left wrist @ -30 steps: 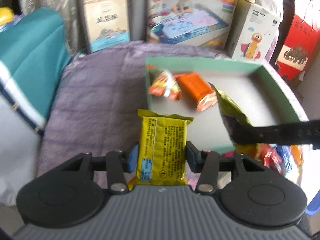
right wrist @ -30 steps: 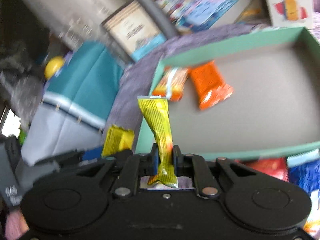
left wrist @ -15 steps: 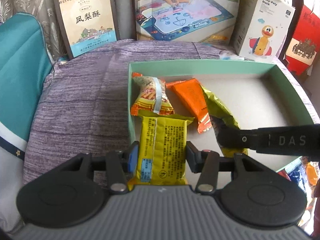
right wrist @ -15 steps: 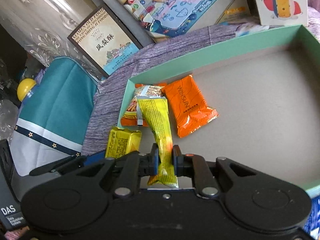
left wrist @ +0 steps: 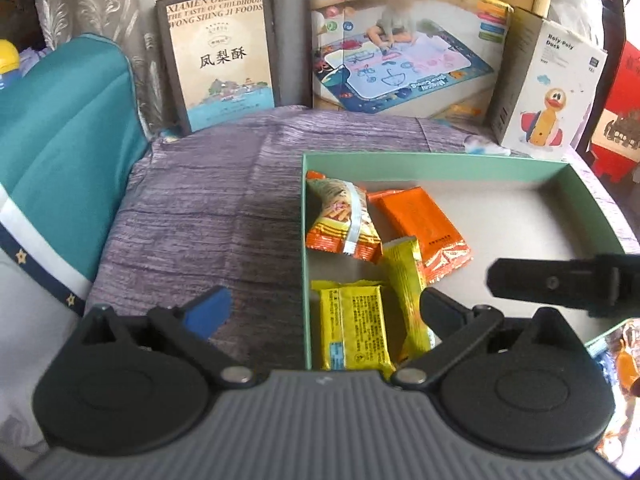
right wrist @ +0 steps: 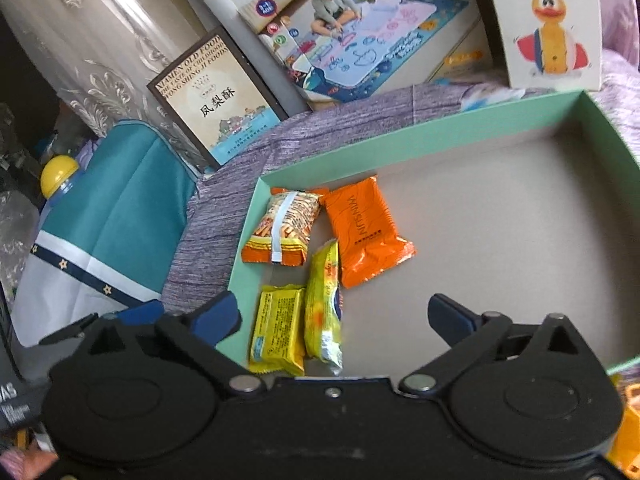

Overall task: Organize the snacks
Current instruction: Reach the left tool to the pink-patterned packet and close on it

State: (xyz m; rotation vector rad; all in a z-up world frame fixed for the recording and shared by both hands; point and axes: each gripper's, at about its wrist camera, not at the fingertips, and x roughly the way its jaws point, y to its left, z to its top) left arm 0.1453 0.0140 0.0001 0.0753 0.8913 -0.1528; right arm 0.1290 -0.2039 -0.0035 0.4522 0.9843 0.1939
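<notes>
A mint-green box lies on purple cloth. Near its left wall sit a striped orange snack bag and an orange packet. A flat yellow packet and a long yellow packet lie side by side on the box floor. My left gripper hovers over them with its jaws opening wide, pads touching nothing. My right gripper is likewise opening, and the long packet lies loose below it. One right finger crosses the left wrist view.
A brown-framed food box, a play-mat box and a duck toy box stand along the back. A teal cushion is at the left. More snack packets lie outside the box's near right corner.
Both grippers went from shut to wide open. The flat yellow packet left the left gripper and the long one left the right; both now lie in the box.
</notes>
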